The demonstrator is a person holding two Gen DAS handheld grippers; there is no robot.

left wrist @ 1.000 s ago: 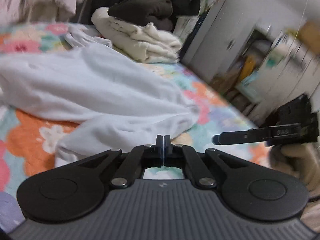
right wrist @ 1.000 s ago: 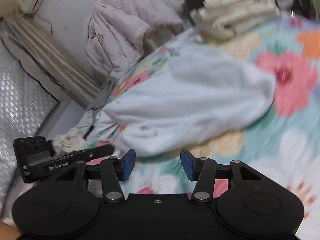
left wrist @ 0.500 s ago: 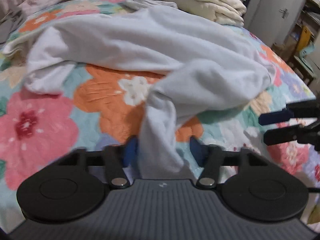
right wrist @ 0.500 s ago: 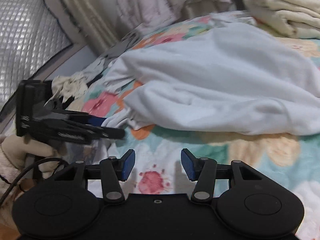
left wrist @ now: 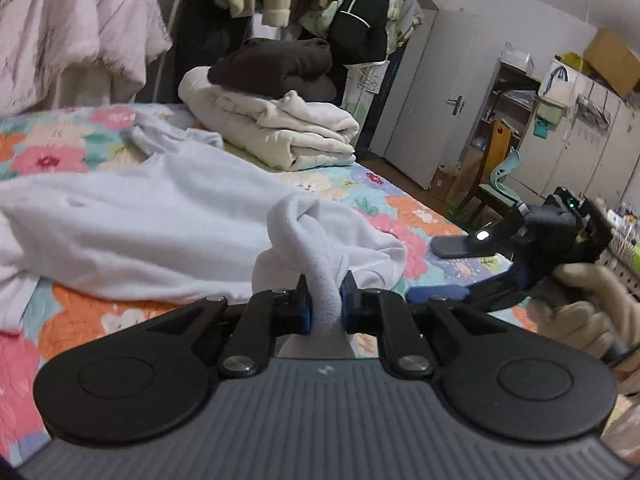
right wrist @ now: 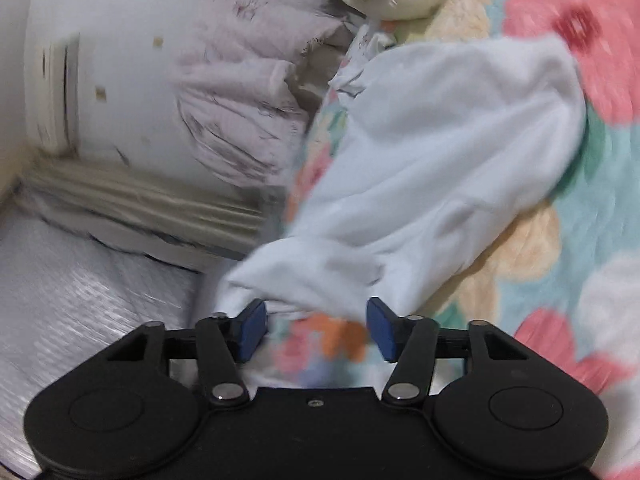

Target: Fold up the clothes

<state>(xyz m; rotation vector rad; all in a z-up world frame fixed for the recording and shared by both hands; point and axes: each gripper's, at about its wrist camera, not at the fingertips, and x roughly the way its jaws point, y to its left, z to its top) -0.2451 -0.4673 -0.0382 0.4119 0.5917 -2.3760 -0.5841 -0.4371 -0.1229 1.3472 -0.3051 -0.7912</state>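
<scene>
Left gripper [left wrist: 325, 305] pinches bunched pale-blue garment [left wrist: 160, 216]; right gripper [right wrist: 316, 326] has just been opening, empty; soft, limp; best held at hem

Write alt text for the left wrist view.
The left gripper is shut on a bunched fold of a white garment spread across a floral bedspread. To the right, a gloved hand holds the right gripper open above the bed. Behind lie folded cream bedding and a dark garment.
</scene>
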